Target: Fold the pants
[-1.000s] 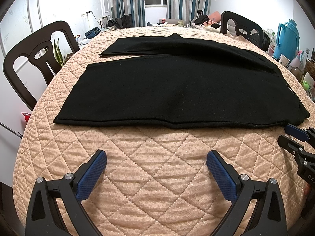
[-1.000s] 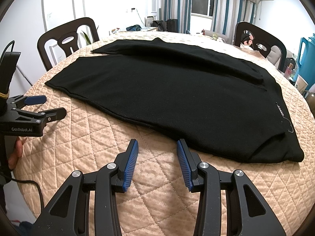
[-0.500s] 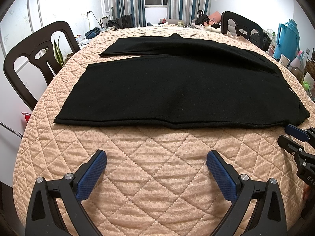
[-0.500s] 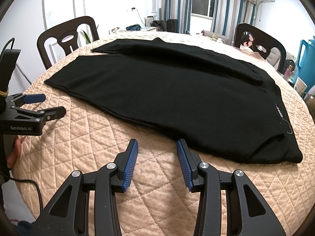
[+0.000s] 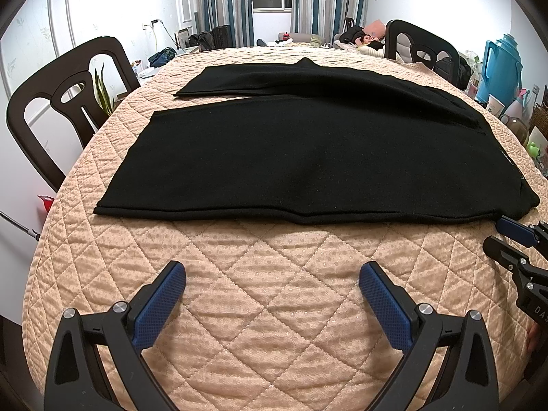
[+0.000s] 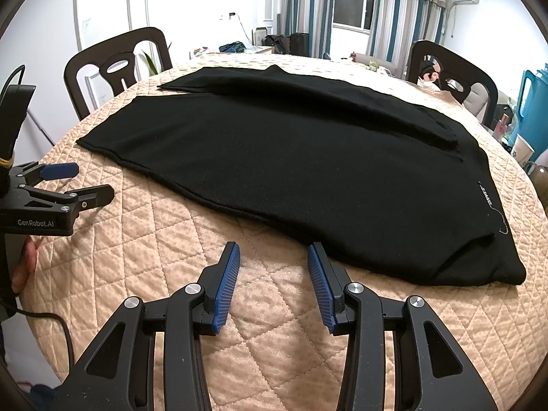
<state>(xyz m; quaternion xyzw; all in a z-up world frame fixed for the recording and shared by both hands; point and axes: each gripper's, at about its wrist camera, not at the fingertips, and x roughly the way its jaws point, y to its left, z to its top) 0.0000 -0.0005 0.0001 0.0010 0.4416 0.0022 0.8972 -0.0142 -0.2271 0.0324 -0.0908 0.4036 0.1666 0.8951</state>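
- Left wrist view: the left gripper [image 5: 272, 275] tilts down over the peach quilted tablecloth [image 5: 274, 308], its two blue-padded fingers [image 5: 161, 303] spread wide apart with only bare cloth between them.
- The black knitted pants [image 5: 301, 157] lie flat across the table beyond the fingertips, legs running to the left and the waist end at the right; the near hem sits well ahead of the pads, untouched.
- The right gripper [image 5: 510, 239] enters at the right edge, its blue tip just beside the waist corner of the pants.
- A dark wooden chair [image 5: 65, 109] stands at the left of the table and a teal thermos jug [image 5: 501, 68] at the far right.
- Right wrist view: the right gripper [image 6: 274, 263] also points downward at the cloth, jaws parted and gripping nothing; its right-hand pad lies right at the near edge of the pants [image 6: 308, 164], though contact cannot be told.
- The left gripper [image 6: 82, 183] shows at the left edge, open, above the tablecloth [image 6: 154, 239] and clear of the pants, with part of a hand [image 6: 25, 263] on its handle below.
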